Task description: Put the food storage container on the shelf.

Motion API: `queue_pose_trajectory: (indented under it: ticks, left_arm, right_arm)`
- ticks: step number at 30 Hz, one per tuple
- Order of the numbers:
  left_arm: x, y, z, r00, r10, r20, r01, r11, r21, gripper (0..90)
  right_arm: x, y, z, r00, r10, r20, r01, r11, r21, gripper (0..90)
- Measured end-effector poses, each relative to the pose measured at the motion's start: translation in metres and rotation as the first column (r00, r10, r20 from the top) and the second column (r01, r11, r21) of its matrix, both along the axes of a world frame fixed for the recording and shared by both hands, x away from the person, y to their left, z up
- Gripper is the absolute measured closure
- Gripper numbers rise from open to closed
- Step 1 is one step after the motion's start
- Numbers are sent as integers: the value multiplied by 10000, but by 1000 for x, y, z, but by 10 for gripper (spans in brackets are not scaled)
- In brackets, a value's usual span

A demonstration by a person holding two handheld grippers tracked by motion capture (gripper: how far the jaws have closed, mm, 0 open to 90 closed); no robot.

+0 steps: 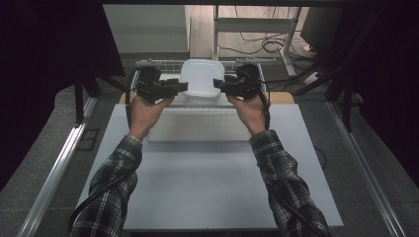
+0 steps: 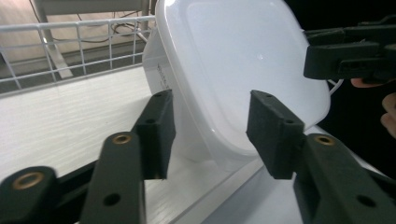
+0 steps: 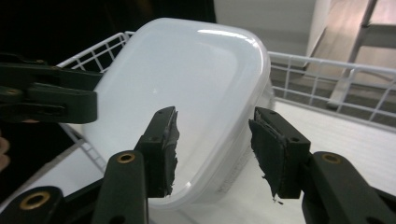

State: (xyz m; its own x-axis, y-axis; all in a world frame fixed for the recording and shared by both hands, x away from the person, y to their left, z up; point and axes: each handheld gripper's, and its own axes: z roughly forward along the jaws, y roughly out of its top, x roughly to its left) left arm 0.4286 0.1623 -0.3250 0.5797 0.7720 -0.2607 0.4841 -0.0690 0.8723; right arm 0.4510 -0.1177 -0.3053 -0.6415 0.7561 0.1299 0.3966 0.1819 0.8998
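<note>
Left gripper [image 1: 184, 87] and right gripper [image 1: 217, 85]: both flank a white lidded container [image 1: 201, 76].
Jaws apart, pads clear of its edges; container tilted on the white shelf [image 2: 60, 121], against the wire basket [image 2: 70, 51].

Your two forearms, in checked sleeves, reach forward side by side, each hand wrapped around its gripper with the tips turned inward so the two point at each other. Your left gripper [image 1: 184, 87] has its jaws standing apart, pads [image 2: 156, 135] facing one another across an open gap and pressing on nothing, and your right gripper [image 1: 216, 84] mirrors it, with worn, ragged pads [image 3: 164, 151] likewise parted and free. From the left gripper view, your right gripper's jaws [image 2: 348, 53] sit beyond and above the far fingertip, level with your own.
</note>
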Motion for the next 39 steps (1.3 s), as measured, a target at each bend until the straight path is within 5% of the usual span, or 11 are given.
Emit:
queue_pose_trajectory:
  ticks: [10, 16, 26, 31, 39]
  left_arm:
    - [11, -4, 4, 9988, 496, -34, -495, 9988, 52, 460]
    - [12, -9, 10, 9959, 878, 237, -891, 9941, 614, 431]
    - [2, -11, 12, 9996, -61, 262, 60, 10000, 56, 250]
    - [-6, -12, 7, 9988, -364, 338, 361, 9993, 113, 143]
    - [-13, -6, -4, 9979, -604, 242, 601, 9981, 133, 81]
  right_arm:
    - [14, 7, 1, 9974, -637, 328, 651, 9970, -418, 477]
    - [17, 10, -1, 9952, -857, 478, 880, 9948, -504, 472]
    - [3, 8, 4, 9977, -52, 676, 71, 9996, -282, 290]
    - [-3, 3, -3, 9973, 289, 676, -255, 9984, -496, 149]
    - [-10, -3, -9, 9977, 382, 551, -337, 9962, -806, 77]
